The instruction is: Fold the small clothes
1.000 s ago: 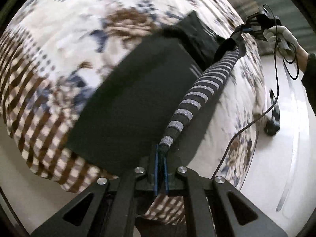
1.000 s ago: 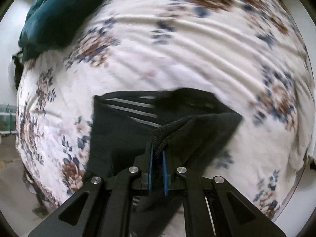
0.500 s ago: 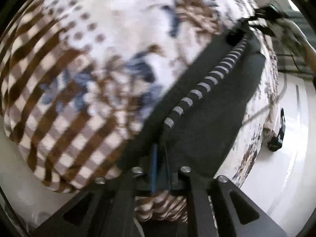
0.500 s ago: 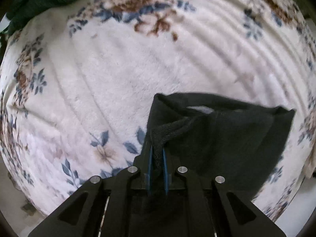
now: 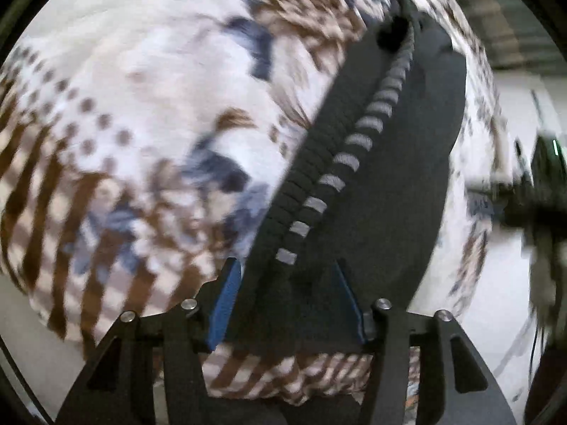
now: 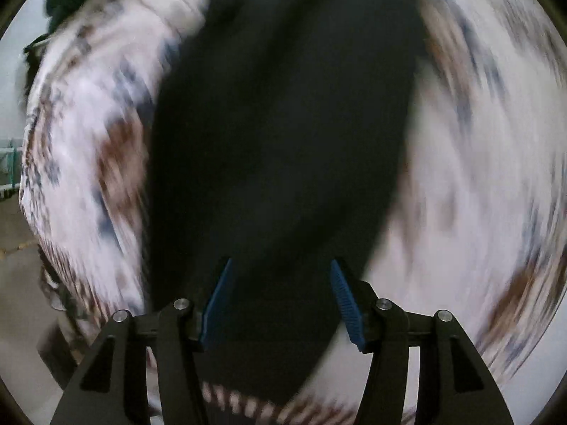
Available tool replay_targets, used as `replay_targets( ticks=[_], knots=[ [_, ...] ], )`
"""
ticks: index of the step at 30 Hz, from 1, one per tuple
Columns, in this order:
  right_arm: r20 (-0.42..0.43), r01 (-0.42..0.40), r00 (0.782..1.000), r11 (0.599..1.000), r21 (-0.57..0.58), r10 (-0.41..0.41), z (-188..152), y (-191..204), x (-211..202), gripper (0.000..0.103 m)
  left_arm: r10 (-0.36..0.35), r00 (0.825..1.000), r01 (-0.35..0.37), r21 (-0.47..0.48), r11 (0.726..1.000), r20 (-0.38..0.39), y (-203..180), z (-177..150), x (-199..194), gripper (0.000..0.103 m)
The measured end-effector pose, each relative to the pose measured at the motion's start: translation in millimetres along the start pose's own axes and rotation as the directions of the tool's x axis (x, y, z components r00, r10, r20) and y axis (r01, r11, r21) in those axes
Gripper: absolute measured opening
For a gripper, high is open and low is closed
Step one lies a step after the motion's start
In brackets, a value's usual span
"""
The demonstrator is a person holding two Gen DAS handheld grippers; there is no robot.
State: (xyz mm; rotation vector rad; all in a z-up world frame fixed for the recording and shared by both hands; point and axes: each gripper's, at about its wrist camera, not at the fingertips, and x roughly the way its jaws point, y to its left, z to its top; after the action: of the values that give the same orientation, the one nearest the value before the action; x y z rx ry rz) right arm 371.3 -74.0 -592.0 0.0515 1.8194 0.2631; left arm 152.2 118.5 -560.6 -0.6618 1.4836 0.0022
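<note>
Dark garment (image 5: 397, 184) flat on floral fleece blanket (image 5: 141, 88), running lengthwise away from left gripper (image 5: 287, 283); jaws just opened, partway apart, pads clear of cloth, nothing held. Ribbed edge with grey-striped band (image 5: 354, 141) along the fold. Right gripper (image 6: 280, 283) likewise just opened, empty, over same garment; view heavily blurred

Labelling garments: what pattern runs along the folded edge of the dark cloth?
Grey stripes on black, along the folded edge of the dark cloth; clearest in the left wrist view.

Dark garment (image 5: 389, 212) lies flat on blanket (image 5: 141, 106); nothing upright around.
</note>
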Motion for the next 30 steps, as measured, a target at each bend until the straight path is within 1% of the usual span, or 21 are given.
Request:
replay_targets(
  ticks=[1, 2, 3, 5, 6, 7, 8, 9, 11, 13, 15, 17, 18, 19, 20, 21, 23, 25, 27, 29, 30],
  knots=[
    [-0.023, -0.023, 0.999, 0.999, 0.043, 0.024, -20, -10, 13, 0.059, 0.025, 1.0, -0.025, 0.026, 0.999, 0.0, -5, -1, 7, 0.034],
    [-0.057, -0.054, 0.997, 0.994, 0.099, 0.059, -45, -22, 32, 0.059, 0.059, 0.998, -0.059, 0.046, 0.997, -0.003, -8, -3, 14, 0.004],
    [-0.084, -0.078, 0.992, 0.986, 0.145, 0.091, -65, -30, 47, 0.059, 0.074, 0.997, -0.074, 0.041, 0.996, -0.01, -8, -4, 18, 0.005],
    [-0.115, -0.113, 0.983, 0.97, 0.215, 0.14, -102, -40, 77, 0.059, 0.05, 0.999, -0.049, -0.019, 0.999, 0.015, -2, -8, 13, 0.005],
    [-0.12, -0.127, 0.98, 0.965, 0.231, 0.158, -115, -41, 89, 0.055, 0.044, 0.999, -0.043, -0.033, 0.999, 0.018, 1, -9, 10, 0.005],
    [-0.105, -0.159, 0.976, 0.957, 0.242, 0.189, -129, -41, 96, 0.047, 0.048, 0.999, -0.047, -0.038, 0.998, 0.025, 3, -10, 4, 0.005],
    [-0.085, -0.189, 0.973, 0.95, 0.249, 0.216, -141, -40, 102, 0.011, 0.054, 0.998, -0.052, -0.036, 0.998, 0.031, 5, -12, -2, 0.005],
    [-0.075, -0.191, 0.974, 0.949, 0.251, 0.216, -151, -39, 105, 0.006, 0.061, 0.998, -0.06, -0.03, 0.998, 0.032, 6, -13, -6, 0.005],
    [-0.049, -0.169, 0.981, 0.958, 0.232, 0.185, -167, -37, 103, 0.005, 0.079, 0.997, -0.079, -0.014, 0.997, 0.017, 5, -13, -8, 0.005],
    [-0.049, -0.145, 0.986, 0.962, 0.23, 0.16, -175, -40, 103, 0.005, 0.105, 0.994, -0.105, 0.007, 0.994, -0.007, 5, -14, -2, 0.005],
    [-0.054, -0.151, 0.984, 0.957, 0.246, 0.169, -177, -49, 105, 0.005, 0.107, 0.993, -0.105, 0.031, 0.994, -0.054, -3, -14, 3, 0.006],
    [-0.081, -0.157, 0.98, 0.961, 0.228, 0.18, -170, -52, 102, 0.006, 0.121, 0.991, -0.118, 0.045, 0.992, -0.065, -15, -10, -7, 0.009],
    [-0.084, -0.178, 0.976, 0.955, 0.238, 0.203, -167, -55, 97, 0.012, 0.118, 0.991, -0.115, 0.049, 0.992, -0.07, -23, -6, -13, 0.014],
    [-0.079, -0.192, 0.973, 0.95, 0.246, 0.217, -163, -57, 91, 0.016, 0.114, 0.992, -0.111, 0.057, 0.992, -0.06, -29, -3, -22, 0.017],
    [-0.057, -0.22, 0.969, 0.944, 0.244, 0.241, -160, -60, 81, 0.027, 0.091, 0.996, -0.089, 0.069, 0.994, -0.025, -38, 4, -35, 0.027],
    [-0.031, -0.236, 0.968, 0.942, 0.239, 0.25, -156, -64, 71, 0.039, 0.075, 0.997, -0.075, 0.077, 0.994, 0.002, -46, 13, -41, 0.041],
    [0.042, -0.244, 0.97, 0.943, 0.228, 0.241, -149, -67, 53, 0.044, 0.028, 0.997, -0.036, 0.111, 0.993, 0.072, -67, 35, -49, 0.05],
    [0.074, -0.239, 0.971, 0.945, 0.224, 0.227, -142, -71, 47, 0.044, -0.009, 0.994, -0.008, 0.153, 0.988, 0.112, -89, 62, -39, 0.05],
    [0.09, -0.232, 0.972, 0.939, 0.253, 0.216, -128, -78, 47, 0.044, 0.003, 0.989, -0.034, 0.208, 0.977, 0.146, -113, 93, -16, 0.05],
    [0.105, -0.24, 0.97, 0.93, 0.28, 0.219, -107, -86, 44, 0.044, 0.107, 0.977, -0.152, 0.25, 0.956, 0.183, -129, 125, 15, 0.05],
    [0.113, -0.236, 0.971, 0.928, 0.287, 0.212, -102, -88, 44, 0.044, 0.138, 0.974, -0.183, 0.258, 0.949, 0.182, -127, 135, 24, 0.05]
  ],
)
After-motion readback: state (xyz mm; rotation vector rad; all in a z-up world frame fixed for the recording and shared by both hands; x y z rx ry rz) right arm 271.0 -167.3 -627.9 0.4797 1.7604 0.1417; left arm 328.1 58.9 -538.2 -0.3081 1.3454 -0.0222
